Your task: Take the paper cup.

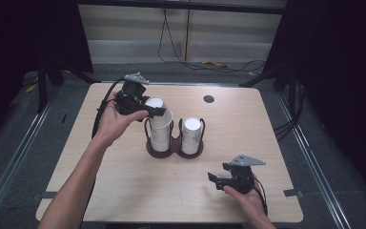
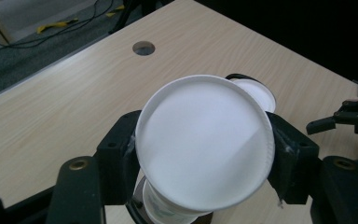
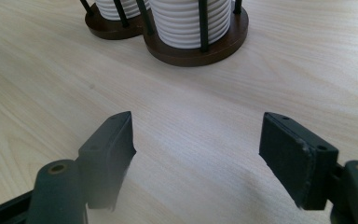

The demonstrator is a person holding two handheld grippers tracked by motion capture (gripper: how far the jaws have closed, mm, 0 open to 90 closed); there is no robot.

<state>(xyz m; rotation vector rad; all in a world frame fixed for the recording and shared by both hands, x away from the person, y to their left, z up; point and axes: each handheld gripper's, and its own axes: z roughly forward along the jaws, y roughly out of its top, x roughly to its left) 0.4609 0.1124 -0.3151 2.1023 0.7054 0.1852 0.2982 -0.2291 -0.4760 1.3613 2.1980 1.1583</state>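
While the left gripper (image 1: 148, 110) clamps its fingers on the top cup (image 2: 204, 142) — lifting it off the stack comes next — the right gripper (image 1: 218, 180) rests open-fingered near the bench's (image 1: 124, 191) near edge.

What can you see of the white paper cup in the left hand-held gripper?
The white paper cup is upside down, its flat round base with a raised rim facing up. It looks like thin paper, tilted slightly, atop the left stack in the dark brown two-ring cup holder. The left hand-held gripper has its black jaws clamped on opposite sides.
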